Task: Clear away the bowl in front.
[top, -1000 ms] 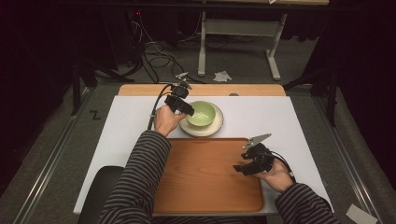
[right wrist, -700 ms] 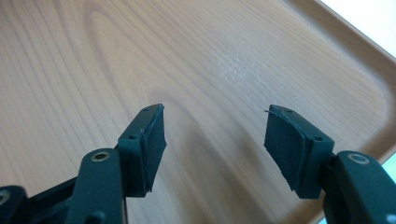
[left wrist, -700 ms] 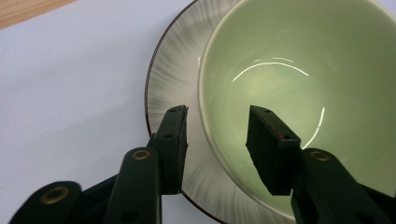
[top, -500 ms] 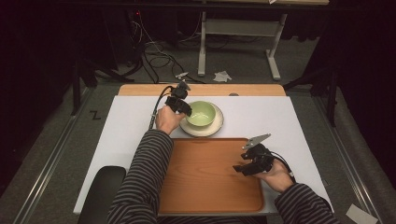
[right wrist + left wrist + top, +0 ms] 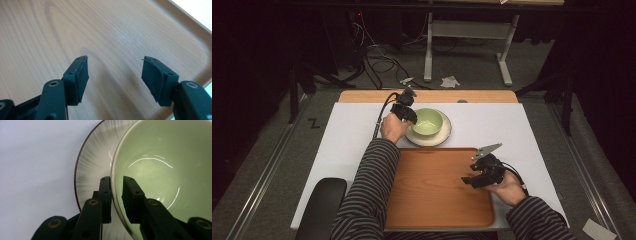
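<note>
Bowl (image 5: 160,170) first: a pale green, glossy ceramic one, round and smooth-walled, with curved highlights running across its inside. It sits on a shallow round plate (image 5: 95,162) whose glazed cream surface carries fine grey streaks radiating outward and a thin dark line at the rim. In the high view the bowl (image 5: 427,121) and plate (image 5: 438,139) stand on the white tabletop (image 5: 512,125), just beyond the far edge of the tray.

The left gripper (image 5: 117,195) straddles the bowl's near rim: one black jaw is outside the wall, over the plate, the other inside the bowl. The gap between the jaws is narrow and the thin rim runs through it; the outer pad seems to touch the wall, while a sliver of space shows at the inner pad, so a firm clamp cannot be told. From above, the left gripper (image 5: 408,113) is at the bowl's left side, held by a hand in a striped sleeve.

The tray (image 5: 50,30) is wooden, with a warm orange-brown grain in long loops, a matt finish, a raised lip and rounded corners. The right gripper (image 5: 115,72) hovers over it with jaws spread wide, ribbed black pads facing each other and nothing between them. In the high view the right gripper (image 5: 472,179) is above the tray's (image 5: 432,195) right part.
</note>
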Demonstrator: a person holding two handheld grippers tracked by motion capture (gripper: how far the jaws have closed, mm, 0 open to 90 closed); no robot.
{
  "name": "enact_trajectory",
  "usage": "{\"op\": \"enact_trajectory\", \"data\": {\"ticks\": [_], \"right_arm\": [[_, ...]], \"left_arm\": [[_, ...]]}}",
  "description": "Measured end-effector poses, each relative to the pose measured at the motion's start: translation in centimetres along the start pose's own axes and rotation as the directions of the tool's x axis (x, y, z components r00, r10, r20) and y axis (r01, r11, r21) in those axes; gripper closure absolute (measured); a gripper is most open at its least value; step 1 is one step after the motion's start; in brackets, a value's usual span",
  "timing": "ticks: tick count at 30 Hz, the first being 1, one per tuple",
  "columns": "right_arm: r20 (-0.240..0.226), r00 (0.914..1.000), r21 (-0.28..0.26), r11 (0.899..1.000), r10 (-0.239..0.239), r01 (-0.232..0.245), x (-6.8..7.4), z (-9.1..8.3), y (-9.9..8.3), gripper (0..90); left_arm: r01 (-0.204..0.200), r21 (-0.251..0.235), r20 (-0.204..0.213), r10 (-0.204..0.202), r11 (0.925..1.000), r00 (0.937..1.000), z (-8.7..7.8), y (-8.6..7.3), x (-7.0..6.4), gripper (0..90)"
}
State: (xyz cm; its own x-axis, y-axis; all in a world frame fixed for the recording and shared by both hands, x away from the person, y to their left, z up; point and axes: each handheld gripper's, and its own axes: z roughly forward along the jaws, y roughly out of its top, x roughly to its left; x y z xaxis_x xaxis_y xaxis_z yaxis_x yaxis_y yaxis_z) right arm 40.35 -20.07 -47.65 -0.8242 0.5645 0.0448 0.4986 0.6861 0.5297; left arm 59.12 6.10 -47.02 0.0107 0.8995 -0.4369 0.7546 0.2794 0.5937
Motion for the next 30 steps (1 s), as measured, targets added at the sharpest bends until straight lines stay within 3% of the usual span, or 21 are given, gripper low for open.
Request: {"op": "enact_trajectory", "data": {"ticks": [8, 17, 19, 20, 22, 23, 30], "right_arm": [[0.0, 1.0, 0.003, 1.0, 0.001, -0.001, 0.0, 0.0, 0.0, 39.8], [-0.001, 1.0, 0.004, 1.0, -0.002, 0.002, 0.1, 0.1, 0.0, 39.7], [-0.001, 1.0, 0.002, 1.0, 0.001, -0.001, 0.1, 0.0, 0.0, 39.8], [0.002, 1.0, 0.003, 1.0, 0.003, -0.003, 0.1, 0.0, 0.0, 39.8], [0.001, 1.0, 0.004, 1.0, 0.004, -0.004, 0.1, 0.0, 0.0, 39.8], [0.0, 1.0, 0.003, 1.0, 0.003, -0.003, 0.1, 0.0, 0.0, 39.8], [-0.001, 1.0, 0.002, 1.0, -0.005, 0.005, 0.0, 0.1, 0.0, 39.7]], "left_arm": [[0.037, -0.004, 0.003, -0.037, 0.9993, 0.9993, 0.1, 0.2, 0.1, 82.2], [0.082, 0.002, 0.041, -0.082, 0.9966, 0.9958, 0.1, 0.4, -0.3, 84.3], [0.084, -0.002, 0.044, -0.084, 0.9965, 0.9955, 0.0, 0.4, -0.4, 84.2], [0.069, -0.011, 0.085, -0.068, 0.9976, 0.9941, 0.1, 0.4, -0.5, 84.2], [0.078, -0.015, 0.092, -0.076, 0.9968, 0.9929, 0.0, 0.4, -0.6, 84.1], [0.085, -0.003, 0.059, -0.084, 0.9964, 0.9947, -0.2, 0.4, -0.7, 84.0], [0.065, -0.011, 0.067, -0.064, 0.9978, 0.9957, -0.4, 0.4, -1.2, 83.8]]}}
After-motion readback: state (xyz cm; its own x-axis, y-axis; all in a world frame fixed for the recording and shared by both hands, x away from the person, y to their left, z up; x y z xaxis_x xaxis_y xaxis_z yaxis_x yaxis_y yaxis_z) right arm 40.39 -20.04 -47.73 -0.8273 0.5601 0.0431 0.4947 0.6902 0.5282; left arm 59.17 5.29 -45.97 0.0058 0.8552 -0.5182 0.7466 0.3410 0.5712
